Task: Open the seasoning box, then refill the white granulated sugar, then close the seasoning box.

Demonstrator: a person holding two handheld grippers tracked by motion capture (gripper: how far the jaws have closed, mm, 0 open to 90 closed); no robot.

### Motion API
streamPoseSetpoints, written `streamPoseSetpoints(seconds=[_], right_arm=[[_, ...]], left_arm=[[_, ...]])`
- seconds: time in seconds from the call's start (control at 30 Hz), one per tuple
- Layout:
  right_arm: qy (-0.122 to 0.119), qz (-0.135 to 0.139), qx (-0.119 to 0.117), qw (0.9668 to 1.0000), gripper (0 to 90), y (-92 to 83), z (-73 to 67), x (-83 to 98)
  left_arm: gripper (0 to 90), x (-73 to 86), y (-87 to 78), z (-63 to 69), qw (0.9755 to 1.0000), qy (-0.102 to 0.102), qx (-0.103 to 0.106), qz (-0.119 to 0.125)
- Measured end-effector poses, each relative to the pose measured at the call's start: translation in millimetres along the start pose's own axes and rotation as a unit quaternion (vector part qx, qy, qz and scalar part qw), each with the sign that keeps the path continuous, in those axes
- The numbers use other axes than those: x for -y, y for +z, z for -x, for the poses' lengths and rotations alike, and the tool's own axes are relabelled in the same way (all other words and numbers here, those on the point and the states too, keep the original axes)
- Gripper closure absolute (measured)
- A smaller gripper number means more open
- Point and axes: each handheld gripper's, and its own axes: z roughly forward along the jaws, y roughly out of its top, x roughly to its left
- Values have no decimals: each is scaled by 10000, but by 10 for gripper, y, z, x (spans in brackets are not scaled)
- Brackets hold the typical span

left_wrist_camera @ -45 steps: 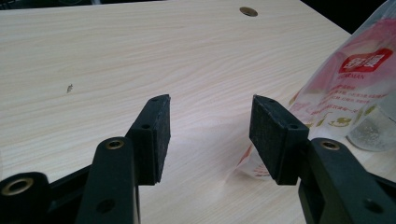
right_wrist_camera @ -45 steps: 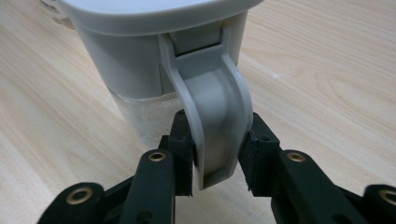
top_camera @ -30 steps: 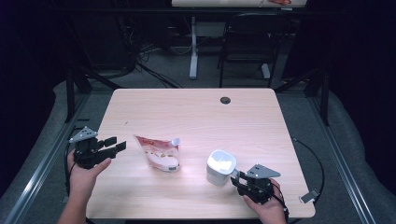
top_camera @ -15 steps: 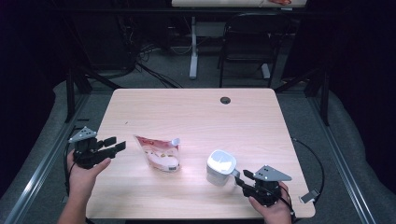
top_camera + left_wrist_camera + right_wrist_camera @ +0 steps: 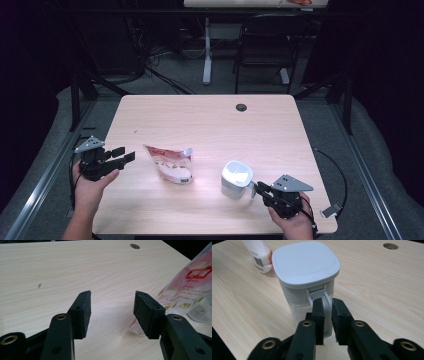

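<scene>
A pale wooden bench [image 5: 210, 120] carried a white lidded plastic jug [image 5: 236, 179] near its front edge and a red-printed refill pouch [image 5: 170, 163]. The right claw [image 5: 261, 190], just closing, pinched the jug's handle [image 5: 325, 305]; lifting remained. The left claw [image 5: 122, 156] waited spread, empty.

Right tongs [image 5: 256, 188] at the white jug's [image 5: 236, 179] handle, pouch [image 5: 170, 163] mid-table, left tongs [image 5: 125, 154] apart.

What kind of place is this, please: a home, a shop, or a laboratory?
Probably a laboratory or recording room, not a home. A bare wooden table stands on grey carpet between metal rails. Loose cables lie on the floor behind it, beside a black chair, with dark surroundings.
</scene>
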Motion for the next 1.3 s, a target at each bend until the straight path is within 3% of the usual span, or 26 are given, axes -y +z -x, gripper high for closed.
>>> streamPoseSetpoints(seconds=[0.23, 0.37, 0.57, 1.3], right_arm=[[47, 73, 124, 9999, 857, -34, 38, -68], [116, 62, 33, 9999, 845, -50, 50, -102], [53, 35, -3, 10000, 900, -60, 31, -178], [-23, 81, -245, 9997, 900, 15, -20, -384]], left_arm=[[482, 6, 6, -6, 10000, -20, 1, 24], [481, 4, 0, -1, 10000, -19, -11, 18], [481, 8, 13, -2, 10000, -27, -3, 27], [480, 17, 19, -23, 10000, -37, -5, -1]])
